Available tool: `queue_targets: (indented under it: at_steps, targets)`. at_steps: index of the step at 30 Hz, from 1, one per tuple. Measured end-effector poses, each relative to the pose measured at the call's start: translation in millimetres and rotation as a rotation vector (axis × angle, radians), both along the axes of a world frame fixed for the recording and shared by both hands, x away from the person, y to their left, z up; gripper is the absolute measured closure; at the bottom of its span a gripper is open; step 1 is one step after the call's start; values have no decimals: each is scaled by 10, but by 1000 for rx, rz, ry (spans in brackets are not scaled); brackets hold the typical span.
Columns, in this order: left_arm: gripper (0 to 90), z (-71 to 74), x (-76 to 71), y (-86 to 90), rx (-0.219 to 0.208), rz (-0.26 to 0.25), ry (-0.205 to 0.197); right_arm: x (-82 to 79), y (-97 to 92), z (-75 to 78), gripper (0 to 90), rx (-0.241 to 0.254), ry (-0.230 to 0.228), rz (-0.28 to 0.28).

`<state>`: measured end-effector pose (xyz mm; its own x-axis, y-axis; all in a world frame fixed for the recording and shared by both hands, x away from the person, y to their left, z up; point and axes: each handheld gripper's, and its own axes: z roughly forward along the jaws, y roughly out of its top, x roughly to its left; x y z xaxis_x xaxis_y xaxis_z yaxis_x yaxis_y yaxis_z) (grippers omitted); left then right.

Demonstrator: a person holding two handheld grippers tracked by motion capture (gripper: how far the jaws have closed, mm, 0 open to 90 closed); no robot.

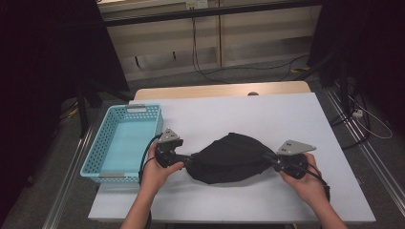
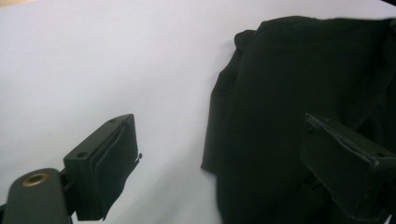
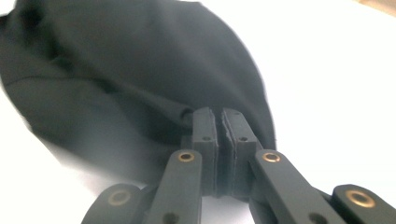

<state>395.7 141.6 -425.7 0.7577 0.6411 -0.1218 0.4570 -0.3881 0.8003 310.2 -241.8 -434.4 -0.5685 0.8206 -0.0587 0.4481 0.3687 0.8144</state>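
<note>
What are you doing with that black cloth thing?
A person is working a black cloth on a white table, holding a tool in each hand. The right tool has its jaws pinched together on the cloth's edge. The left tool is wide open at the other end, one jaw over the cloth and one over bare table. A blue basket sits at the left.

No legible text, label, brand or number on anything here.
</note>
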Motion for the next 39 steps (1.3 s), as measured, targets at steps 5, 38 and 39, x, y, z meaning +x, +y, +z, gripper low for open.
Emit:
queue_targets:
  at_steps: [5, 38, 39]
  targets:
    - [119, -36, -5, -19, 0, -14, 9, 14, -190, 6, 846, 39, 8, -57]
    - [857, 54, -215, -172, 52, -198, 192, 15, -355, 1, 847, 109, 9, -126]
    - [859, 84, -199, -152, 46, -188, 182, 13, -357, 13, 846, 120, 10, -124]
